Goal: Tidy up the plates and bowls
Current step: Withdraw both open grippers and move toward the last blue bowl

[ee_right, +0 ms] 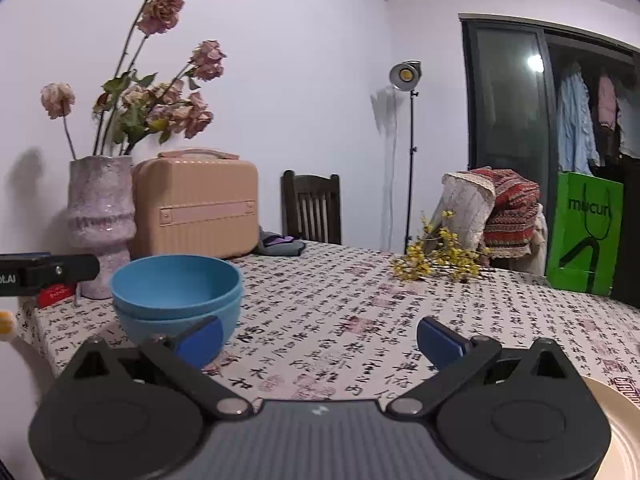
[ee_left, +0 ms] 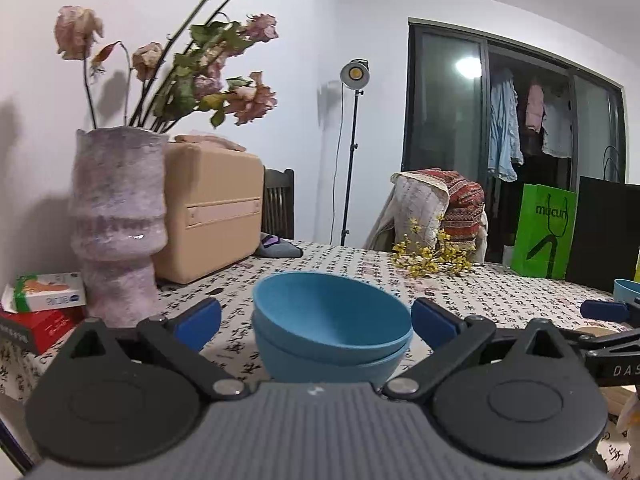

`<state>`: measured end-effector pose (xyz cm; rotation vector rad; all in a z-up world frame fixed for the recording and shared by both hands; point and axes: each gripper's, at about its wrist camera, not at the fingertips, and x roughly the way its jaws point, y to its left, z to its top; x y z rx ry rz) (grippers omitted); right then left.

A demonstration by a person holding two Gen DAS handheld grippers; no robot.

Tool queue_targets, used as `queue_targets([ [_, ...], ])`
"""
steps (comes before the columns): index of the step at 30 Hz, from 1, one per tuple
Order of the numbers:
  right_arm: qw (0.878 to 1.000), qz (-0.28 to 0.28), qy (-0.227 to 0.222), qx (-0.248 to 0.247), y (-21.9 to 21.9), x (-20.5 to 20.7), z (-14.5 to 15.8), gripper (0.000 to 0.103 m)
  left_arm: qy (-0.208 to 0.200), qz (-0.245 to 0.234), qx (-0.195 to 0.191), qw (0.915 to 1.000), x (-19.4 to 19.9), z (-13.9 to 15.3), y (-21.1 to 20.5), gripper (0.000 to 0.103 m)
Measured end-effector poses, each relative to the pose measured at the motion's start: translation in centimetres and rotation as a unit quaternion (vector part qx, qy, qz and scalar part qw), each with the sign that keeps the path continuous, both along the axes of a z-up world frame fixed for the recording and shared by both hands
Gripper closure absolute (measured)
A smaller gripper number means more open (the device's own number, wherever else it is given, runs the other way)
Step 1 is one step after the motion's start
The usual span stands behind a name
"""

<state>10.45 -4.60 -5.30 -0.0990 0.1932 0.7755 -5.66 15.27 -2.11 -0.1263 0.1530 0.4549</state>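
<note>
Hovering w/ fingers spread wide, left gripper frames the bowls, two blue ones nested, lower centre of its view, on the table; nothing gripped. Right gripper also released, empty, bowls at its left. Stacking looks done, I'd say. Next prob the plate, lower right corner: needs a rim pinch.

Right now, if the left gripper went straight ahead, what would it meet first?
The left gripper, jaws open, would meet the stacked blue bowls, which sit directly between its fingers; the exact gap is unclear.
</note>
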Motion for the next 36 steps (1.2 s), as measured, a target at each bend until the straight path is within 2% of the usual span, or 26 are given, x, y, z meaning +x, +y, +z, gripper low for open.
queue_targets([
  [6,1.0,-0.019,0.014,0.008,-0.7,1.5,0.1,0.0,-0.003,-0.027,0.001,0.9996,2.2,0.3,-0.5,0.0],
  [18,0.997,-0.077,0.005,0.014,-3.0,4.6,1.2,0.0,-0.006,-0.113,0.017,0.9934,8.9,1.3,-3.1,0.0],
  [28,0.991,-0.129,0.013,0.011,-6.1,7.4,1.4,0.0,0.001,-0.169,0.0,0.9856,14.1,1.2,-5.2,0.0],
  [36,0.985,-0.173,0.008,0.008,-8.4,8.2,1.8,0.0,0.005,-0.197,-0.007,0.9804,16.5,1.2,-6.4,0.0],
])
